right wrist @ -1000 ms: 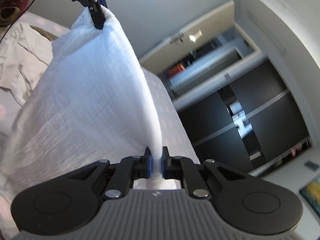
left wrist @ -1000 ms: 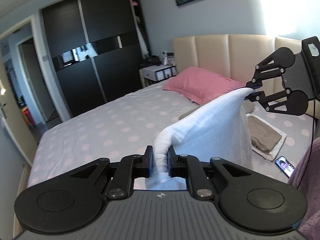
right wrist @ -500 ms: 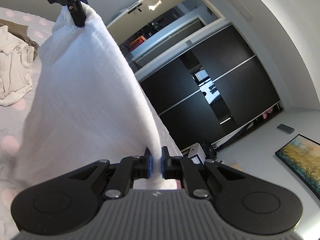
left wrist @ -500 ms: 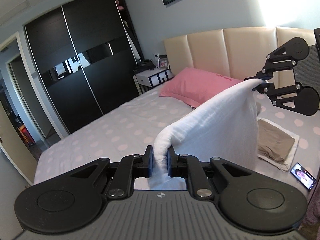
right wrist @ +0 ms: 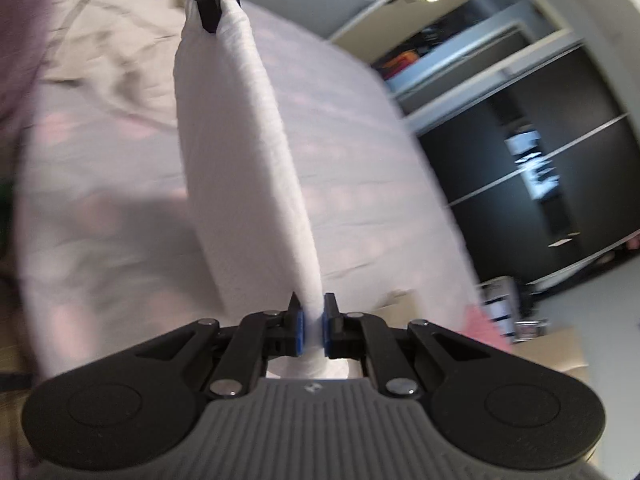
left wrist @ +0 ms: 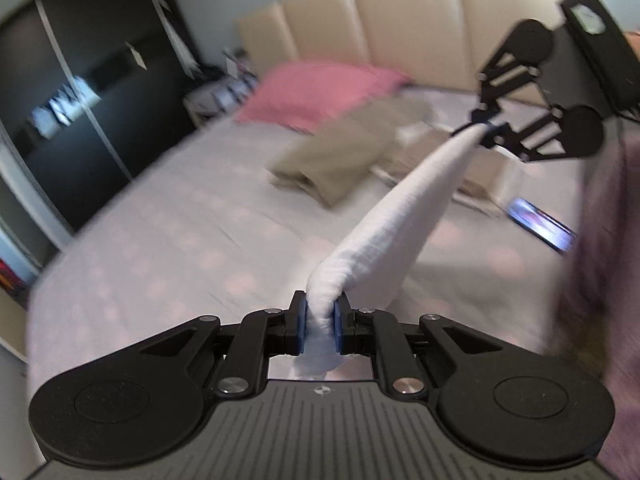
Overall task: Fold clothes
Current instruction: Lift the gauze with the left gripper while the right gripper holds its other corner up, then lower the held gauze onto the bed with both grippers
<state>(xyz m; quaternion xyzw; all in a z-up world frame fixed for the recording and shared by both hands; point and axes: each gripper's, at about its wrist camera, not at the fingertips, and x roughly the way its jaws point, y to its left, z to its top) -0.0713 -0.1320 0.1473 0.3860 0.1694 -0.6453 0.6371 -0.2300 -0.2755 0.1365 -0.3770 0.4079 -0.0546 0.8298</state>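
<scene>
- White cloth [left wrist: 404, 216] hangs stretched between the two grippers, above the bed [left wrist: 168, 240], bunched into a long narrow band.
- Left gripper [left wrist: 320, 322] is clenched on one end of the white cloth; a short tail of fabric droops below its blue pads.
- Right gripper [right wrist: 313, 322] is clamped on the other end in the same way, with the fabric squeezed thin between its pads.
- Each gripper also shows in the other's camera, at the far end of the band: the right one at the upper right of the left wrist view, the left one at the top of the right wrist view.
- Beige garment [left wrist: 340, 152] lies on the spotted sheet beyond the band, near a pink pillow [left wrist: 320, 92] by the padded headboard [left wrist: 400, 28].
- Phone [left wrist: 540, 228] with a lit screen lies on the bed to the right.
- Dark sliding wardrobe [left wrist: 80, 100] stands beside the bed.
- Both views are blurred, so finer detail is unclear.
</scene>
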